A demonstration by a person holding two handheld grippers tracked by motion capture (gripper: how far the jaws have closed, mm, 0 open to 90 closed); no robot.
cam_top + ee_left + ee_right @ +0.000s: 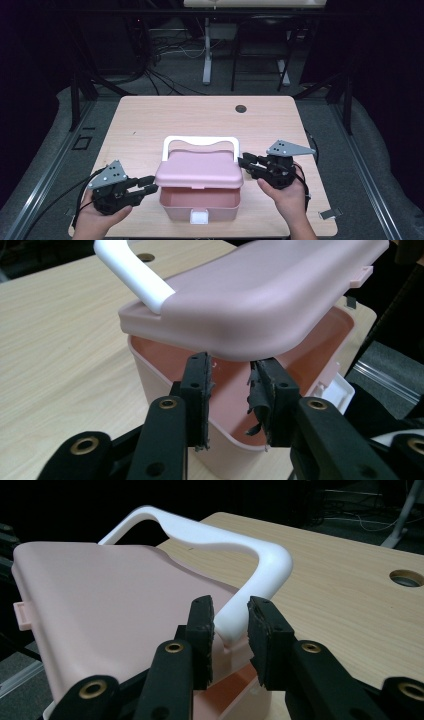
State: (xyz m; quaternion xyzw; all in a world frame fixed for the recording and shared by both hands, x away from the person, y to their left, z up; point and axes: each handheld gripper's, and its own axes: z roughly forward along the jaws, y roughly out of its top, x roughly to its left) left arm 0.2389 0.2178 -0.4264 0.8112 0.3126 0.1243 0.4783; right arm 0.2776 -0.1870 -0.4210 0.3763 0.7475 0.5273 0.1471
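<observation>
Pink box [199, 202] — lid [199, 170] raised, inside bare — between both grippers

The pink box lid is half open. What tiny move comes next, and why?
Probably lift the lid a little higher. It sits tilted over the pink box, the left gripper and right gripper are open at its two ends, and the front gap is narrow.

Light wooden table [150, 120] with pink lidded box [199, 200] near front edge.
</observation>
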